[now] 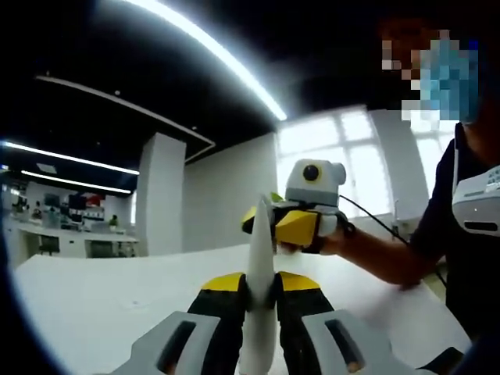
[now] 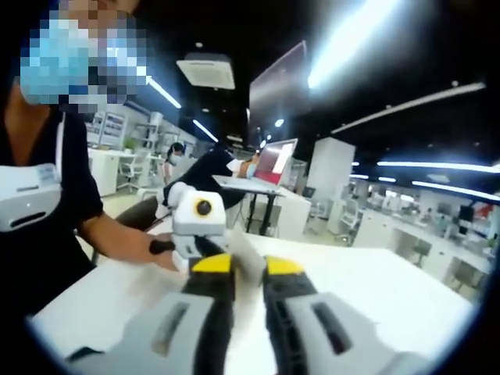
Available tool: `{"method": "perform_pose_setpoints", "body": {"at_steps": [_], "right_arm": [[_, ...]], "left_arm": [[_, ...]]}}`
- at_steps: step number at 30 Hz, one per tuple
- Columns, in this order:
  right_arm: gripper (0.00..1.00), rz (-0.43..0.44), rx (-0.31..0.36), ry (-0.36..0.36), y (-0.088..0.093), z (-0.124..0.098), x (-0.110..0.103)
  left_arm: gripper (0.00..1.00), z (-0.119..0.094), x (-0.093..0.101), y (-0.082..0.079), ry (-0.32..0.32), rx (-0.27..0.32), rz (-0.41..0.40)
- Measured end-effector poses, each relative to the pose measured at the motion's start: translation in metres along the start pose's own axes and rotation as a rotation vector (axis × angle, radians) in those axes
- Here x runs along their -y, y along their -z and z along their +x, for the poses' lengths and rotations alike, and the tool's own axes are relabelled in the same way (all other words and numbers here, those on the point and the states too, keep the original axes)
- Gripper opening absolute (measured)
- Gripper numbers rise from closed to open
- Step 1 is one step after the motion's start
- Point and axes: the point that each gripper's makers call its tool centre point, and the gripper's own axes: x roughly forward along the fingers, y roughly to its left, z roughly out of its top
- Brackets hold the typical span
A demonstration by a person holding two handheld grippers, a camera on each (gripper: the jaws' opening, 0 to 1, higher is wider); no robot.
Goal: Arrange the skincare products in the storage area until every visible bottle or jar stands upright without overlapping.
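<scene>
Holding a white tapered plastic tube (image 1: 258,289) between us: left gripper (image 1: 258,293) is clamped on its lower body, and right gripper (image 2: 239,293) looks closed on something pale, blurred, likely that tube's other end. Tube is lifted above the white desk (image 1: 101,305), not yet stood upright. Storage area and other bottles are out of frame, so progress is unclear.
</scene>
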Motion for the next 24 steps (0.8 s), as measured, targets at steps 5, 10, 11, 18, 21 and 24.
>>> {"method": "perform_pose_setpoints", "body": {"at_steps": [5,10,11,18,21,24], "right_arm": [[0.11,-0.001,0.005,0.025,-0.005,-0.007,0.006],[0.11,-0.005,0.010,0.053,-0.012,-0.015,0.012],[0.11,-0.005,0.012,0.057,-0.014,-0.017,0.013],[0.11,-0.010,0.026,0.099,-0.026,-0.031,0.021],[0.11,-0.013,0.032,0.113,-0.032,-0.037,0.023],[0.11,-0.017,0.039,0.128,-0.037,-0.043,0.026]], "left_arm": [[0.14,0.007,-0.001,-0.006,-0.007,-0.010,0.016],[0.14,0.016,0.001,-0.014,-0.010,-0.022,0.034],[0.14,0.018,0.001,-0.015,-0.010,-0.024,0.038],[0.14,0.032,0.004,-0.028,-0.006,-0.039,0.066],[0.14,0.037,0.006,-0.034,-0.003,-0.044,0.080],[0.14,0.043,0.008,-0.039,0.003,-0.048,0.091]]}}
